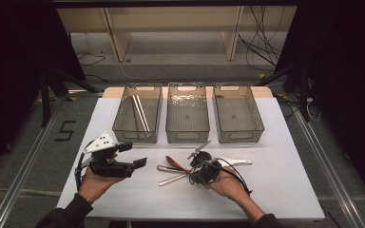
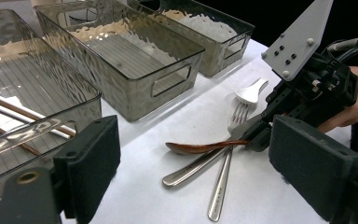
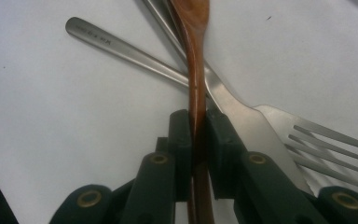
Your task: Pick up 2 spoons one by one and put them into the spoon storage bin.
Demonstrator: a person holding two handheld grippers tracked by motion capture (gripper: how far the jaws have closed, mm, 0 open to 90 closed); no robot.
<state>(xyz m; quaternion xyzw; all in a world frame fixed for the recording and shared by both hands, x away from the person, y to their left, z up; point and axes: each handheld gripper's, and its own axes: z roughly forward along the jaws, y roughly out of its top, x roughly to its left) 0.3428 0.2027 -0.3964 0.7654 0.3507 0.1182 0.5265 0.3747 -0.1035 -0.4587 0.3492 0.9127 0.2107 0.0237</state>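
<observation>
In the right gripper view the wooden spoon (image 3: pixel 196 70) runs off the top edge, its bowl unseen; the fork (image 3: pixel 279 135) tines are cut off at the right, and a metal handle (image 3: pixel 121 49) passes under the spoon, perhaps a second fork's.

The wooden spoon (image 3: pixel 196 70) was a glossy reddish brown, the fork (image 3: pixel 279 135) beside it plain silver. The right gripper (image 3: pixel 198 140) was black with brass-coloured rivets. Beyond the spoon, three bins (image 1: pixel 187 114) were smoky grey with a rippled pattern, on a white table (image 1: pixel 275 190).

The right hand-held gripper (image 1: pixel 196 167) is clamped tight (jaws nearly meeting), while the left hand-held gripper (image 1: pixel 135 154) gapes wide.
</observation>
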